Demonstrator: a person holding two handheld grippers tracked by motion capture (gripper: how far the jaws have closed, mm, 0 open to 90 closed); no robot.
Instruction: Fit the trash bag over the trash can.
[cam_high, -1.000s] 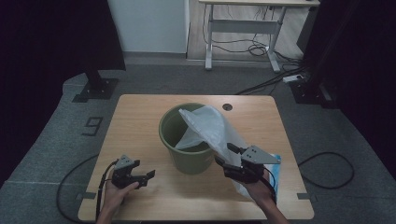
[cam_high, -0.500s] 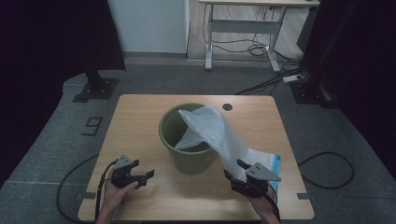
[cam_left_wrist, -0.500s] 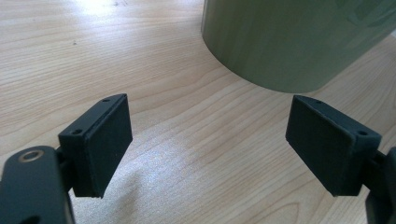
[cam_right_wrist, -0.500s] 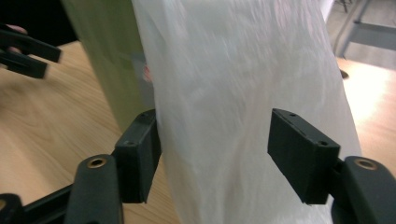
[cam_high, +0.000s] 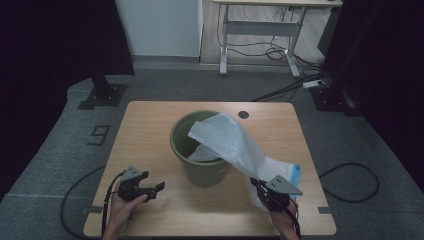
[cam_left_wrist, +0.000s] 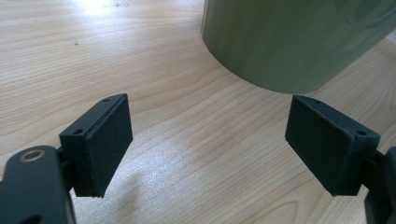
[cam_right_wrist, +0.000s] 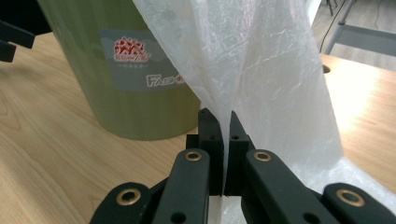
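Note:
A green bucket (cam_high: 200, 160) stands at the middle of the wooden table (cam_high: 150, 130). A white plastic bag (cam_high: 235, 145) drapes from inside the bucket over its right rim down to the table. My right gripper (cam_high: 258, 189) sits low at the front right, its jaws just closed and shut on a fold of the bag (cam_right_wrist: 252, 84), with the bucket (cam_right_wrist: 130, 70) close behind to the left. My left gripper (cam_high: 156, 189) rests at the front left, open, nothing between its pads (cam_left_wrist: 105, 140); the bucket (cam_left_wrist: 299, 42) is just beyond them.
A pack of bags with a blue edge (cam_high: 292, 175) lies on the table under the draped bag at the right. A round cable hole (cam_high: 243, 114) is near the table's far edge. A desk frame (cam_high: 260, 35) and cables stand on the floor behind.
My right gripper has dropped toward the table at the front right and pulled the bag down with it. The left gripper has stayed put.

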